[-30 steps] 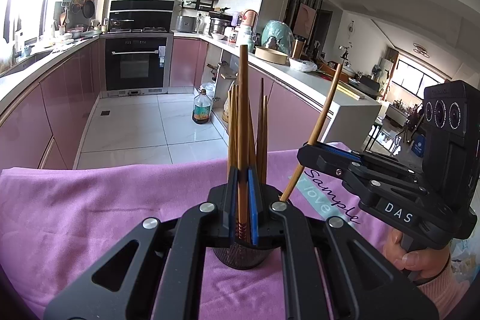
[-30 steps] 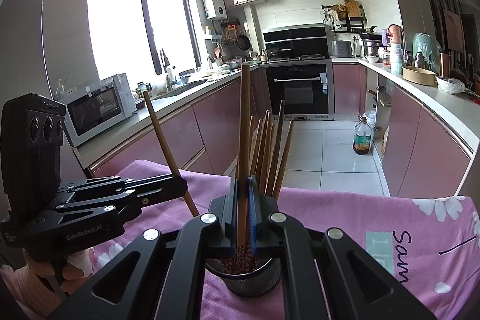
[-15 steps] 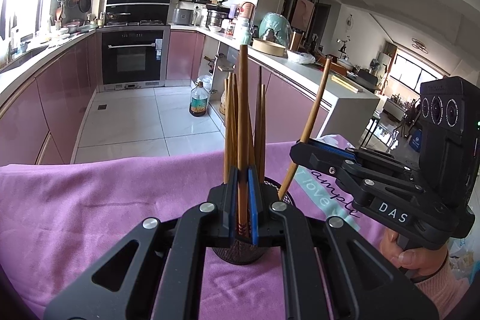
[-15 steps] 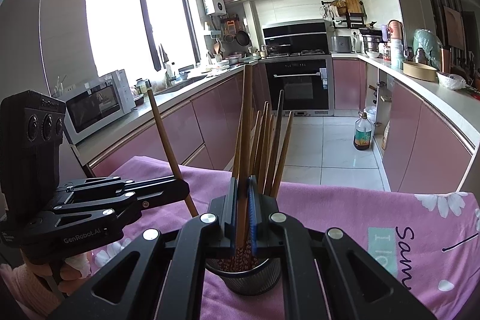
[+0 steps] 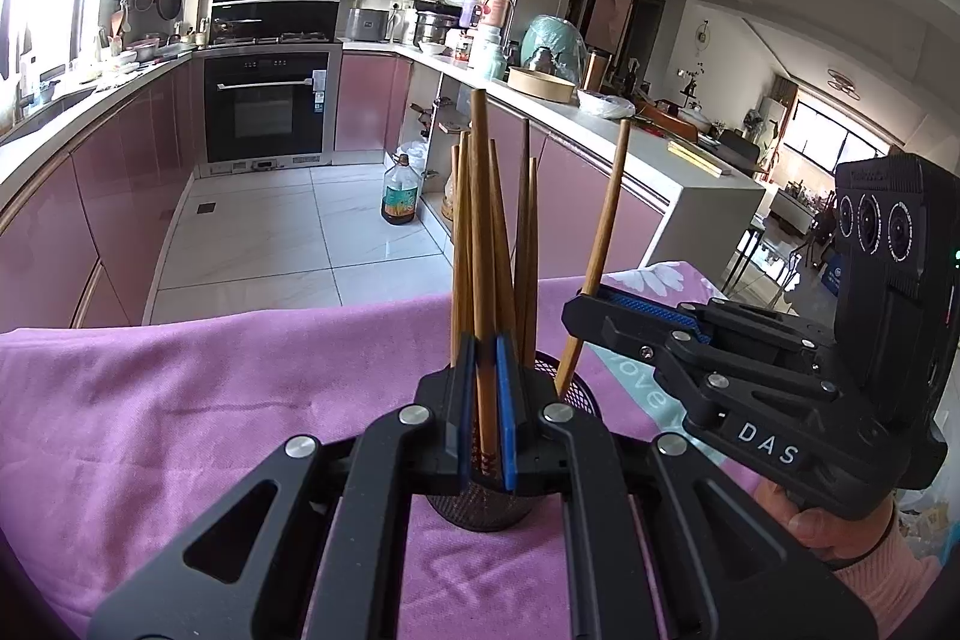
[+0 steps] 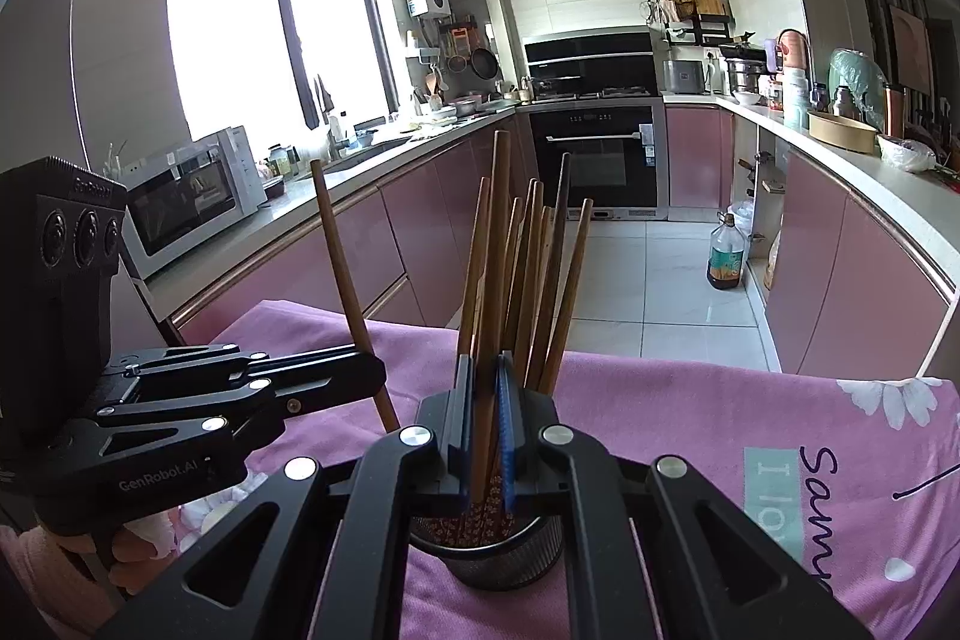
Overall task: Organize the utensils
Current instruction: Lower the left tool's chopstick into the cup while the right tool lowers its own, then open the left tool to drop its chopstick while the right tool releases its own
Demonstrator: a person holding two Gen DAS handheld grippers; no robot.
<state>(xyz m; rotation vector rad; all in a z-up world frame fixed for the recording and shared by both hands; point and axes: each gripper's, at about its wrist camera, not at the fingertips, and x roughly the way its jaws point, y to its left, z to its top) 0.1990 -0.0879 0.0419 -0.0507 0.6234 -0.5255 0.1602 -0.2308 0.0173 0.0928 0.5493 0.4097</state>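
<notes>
1. I have a chopstick in each gripper. My left gripper (image 5: pixel 486 412) is clamped tight on one wooden chopstick (image 5: pixel 480 244), which stands nearly upright between the blue pads. My right gripper (image 6: pixel 483 424) is pinched just as tightly on a second chopstick (image 6: pixel 495 280), also close to upright.

2. The mesh holder (image 6: pixel 486 550) sits on the pink-clothed desk (image 5: pixel 180 400), directly below and just ahead of both grippers. It already carries a bundle of chopsticks (image 6: pixel 540 280) fanning upward just beyond my right fingertips.

3. In my left camera, the right gripper (image 5: pixel 600 316) reaches in from the right side, its chopstick (image 5: pixel 600 244) slanting down with the lower end at the holder's rim. In my right camera, the left gripper (image 6: pixel 360 370) comes in from the left with its chopstick (image 6: pixel 348 292) leaning the opposite way.

4. I judge the step in hand to be dropping these two sticks into the holder. Both lower tips appear to be at or just inside the mouth, though my own fingers hide exactly how deep they sit.

5. Next, I should ease each stick a little lower so the tip is clearly inside the rim, then part the pads one gripper at a time so the stick slides down among the others.

6. I need to keep the grippers from knocking together, since they are close over the same small opening, and avoid nudging the standing bundle or tipping the holder.
</notes>
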